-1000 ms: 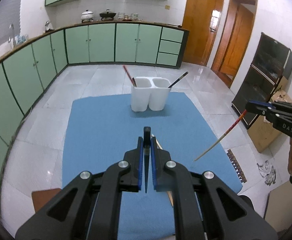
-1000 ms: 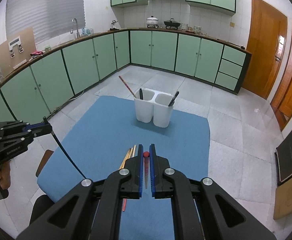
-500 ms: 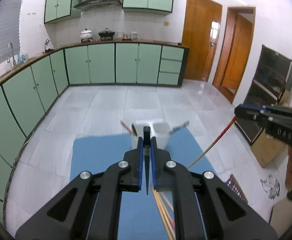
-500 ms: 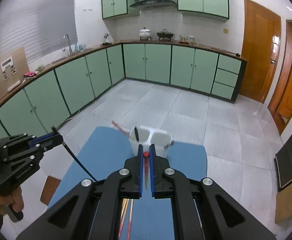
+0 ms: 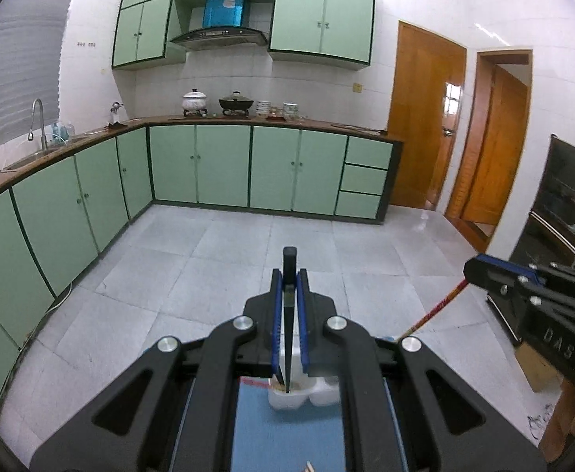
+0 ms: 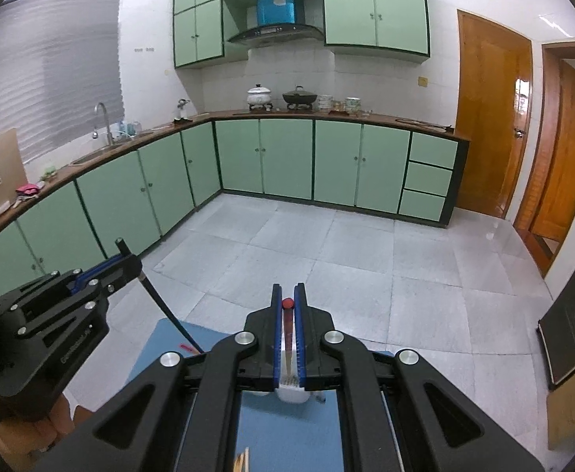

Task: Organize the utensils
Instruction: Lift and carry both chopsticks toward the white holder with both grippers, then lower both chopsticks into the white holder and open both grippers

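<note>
**Two chopsticks held above the holder**

A black chopstick (image 5: pixel 289 314) is pinched in the closed left tongs (image 5: pixel 288 275), its tip over the white twin-cup utensil holder (image 5: pixel 303 395) on the blue table (image 5: pixel 287 432); a red-tipped chopstick (image 6: pixel 287 316) is clamped in the closed right tongs (image 6: pixel 287 289); green cabinets (image 5: pixel 224 169) stand behind.

Black chopstick (image 5: pixel 289 314) and red-tipped chopstick (image 6: pixel 287 326) each clamped, angled down above white two-cup holder (image 5: pixel 303 395) on blue mat (image 5: pixel 287 432).
</note>
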